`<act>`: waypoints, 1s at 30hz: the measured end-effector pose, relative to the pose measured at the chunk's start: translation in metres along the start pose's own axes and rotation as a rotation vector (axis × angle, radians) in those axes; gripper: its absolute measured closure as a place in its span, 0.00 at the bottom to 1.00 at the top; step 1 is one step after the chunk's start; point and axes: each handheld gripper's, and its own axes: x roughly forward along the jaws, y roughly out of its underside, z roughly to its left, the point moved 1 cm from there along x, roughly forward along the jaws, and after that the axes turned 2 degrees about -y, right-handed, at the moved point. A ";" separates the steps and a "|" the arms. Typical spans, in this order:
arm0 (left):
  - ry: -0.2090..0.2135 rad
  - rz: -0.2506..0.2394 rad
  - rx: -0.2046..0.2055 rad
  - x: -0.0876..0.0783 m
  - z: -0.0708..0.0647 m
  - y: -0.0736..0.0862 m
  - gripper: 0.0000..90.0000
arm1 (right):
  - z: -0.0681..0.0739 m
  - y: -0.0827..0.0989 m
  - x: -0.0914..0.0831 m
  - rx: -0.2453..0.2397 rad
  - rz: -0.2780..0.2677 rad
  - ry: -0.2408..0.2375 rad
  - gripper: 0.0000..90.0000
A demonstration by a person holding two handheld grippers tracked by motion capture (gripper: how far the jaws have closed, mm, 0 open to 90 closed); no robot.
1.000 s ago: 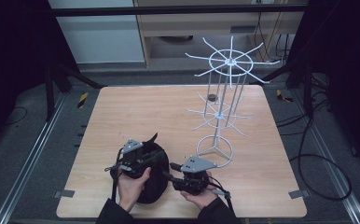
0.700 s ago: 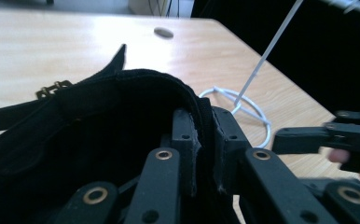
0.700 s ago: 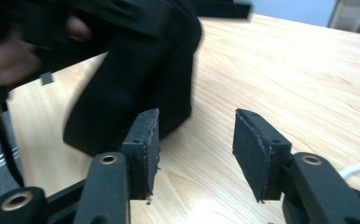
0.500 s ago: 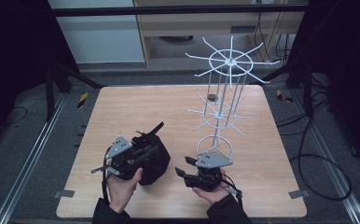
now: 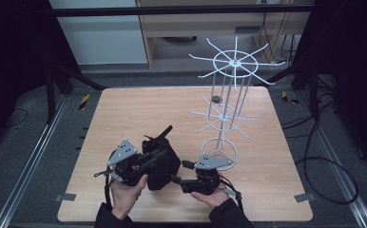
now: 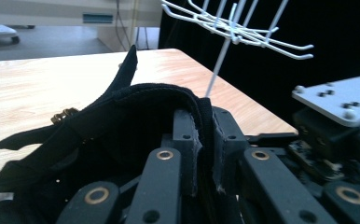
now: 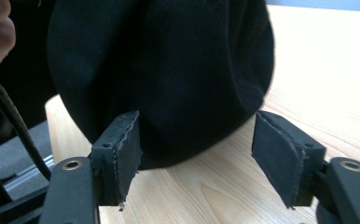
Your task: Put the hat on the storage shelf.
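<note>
Left gripper (image 5: 159,153) is clamping a strap of the black cap (image 5: 162,164); in the left gripper view its fingers (image 6: 187,154) are sitting nearly together with only the folded strap (image 6: 201,116) pinched between them. The cap is hanging from that grip, front-centre of the worktop (image 5: 139,114), lower edge at or just above the wood; I can't tell whether it is touching.

Right gripper (image 5: 177,179) is lying just beside the cap, pointing at it. Its fingers (image 7: 120,154) have just been opening and are now standing wide apart; the cap's black fabric (image 7: 169,70) is hanging just beyond and between them, pads not pressing on it.

Surface: light wood-grain worktop, rectangular, rounded corners, bare apart from a white wire display rack (image 5: 229,95) standing right of centre on a ring base (image 5: 219,151), with two tiers of radial hooks. A small dark object (image 5: 215,99) is sitting behind the rack, too small to identify.

Room: dim, dark floor, metal rails (image 5: 39,156) running along both sides, yellow-black tape markers (image 5: 83,101), cables (image 5: 324,156) trailing on the right, a pale cabinet (image 5: 101,33) and a wooden shelf unit (image 5: 196,23) at the back.
</note>
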 end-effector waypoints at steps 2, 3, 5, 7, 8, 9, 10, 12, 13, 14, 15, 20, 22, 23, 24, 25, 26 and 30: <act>0.015 0.006 0.011 0.001 -0.003 0.001 0.90 | -0.001 0.000 0.001 0.008 -0.004 -0.014 0.42; 0.019 0.006 0.015 0.002 -0.004 0.001 0.90 | -0.001 0.000 0.002 0.014 -0.007 -0.022 0.47; 0.018 0.008 0.027 0.002 -0.006 0.001 0.90 | -0.002 0.001 0.004 0.011 -0.001 -0.017 0.73; 0.019 0.007 0.033 0.001 -0.006 0.002 0.90 | -0.003 0.001 0.003 0.015 0.002 -0.016 0.85; 0.018 0.004 0.034 0.001 -0.005 0.001 0.90 | -0.003 0.000 0.002 0.015 0.007 -0.006 0.94; 0.016 0.001 0.033 0.001 -0.005 0.001 0.90 | -0.004 0.000 0.000 0.016 0.002 -0.007 0.97; 0.015 -0.001 0.031 0.000 -0.004 0.001 0.90 | -0.004 -0.001 -0.003 0.012 -0.001 -0.005 0.98; 0.010 -0.007 0.033 0.000 -0.003 0.001 0.90 | -0.004 -0.004 -0.007 -0.004 0.000 0.013 0.99; 0.004 -0.008 0.041 0.000 -0.003 0.001 0.90 | -0.004 -0.005 -0.009 -0.011 0.002 0.023 0.99; -0.003 -0.010 0.044 -0.001 -0.003 0.001 0.90 | -0.003 -0.007 -0.011 -0.021 0.004 0.034 0.99; -0.009 -0.011 0.049 -0.002 -0.002 0.002 0.90 | -0.003 -0.008 -0.012 -0.034 0.006 0.045 0.99; -0.037 -0.010 0.067 -0.008 0.003 0.005 0.89 | 0.003 -0.020 -0.021 -0.103 0.025 0.093 0.99; -0.045 -0.007 0.067 -0.011 0.006 0.009 0.89 | 0.006 -0.024 -0.022 -0.121 0.038 0.096 0.99; -0.052 -0.005 0.072 -0.013 0.007 0.011 0.89 | 0.009 -0.027 -0.021 -0.138 0.063 0.097 0.99; -0.059 -0.002 0.073 -0.015 0.009 0.013 0.89 | 0.009 -0.027 -0.021 -0.138 0.063 0.097 0.99; -0.076 0.003 0.076 -0.019 0.013 0.017 0.89 | 0.014 -0.030 -0.016 -0.162 0.091 0.102 0.99; -0.076 0.003 0.076 -0.019 0.013 0.017 0.88 | 0.014 -0.030 -0.016 -0.162 0.091 0.102 0.99; -0.120 0.006 0.082 -0.030 0.023 0.025 0.88 | 0.024 -0.035 -0.005 -0.181 0.130 0.103 0.99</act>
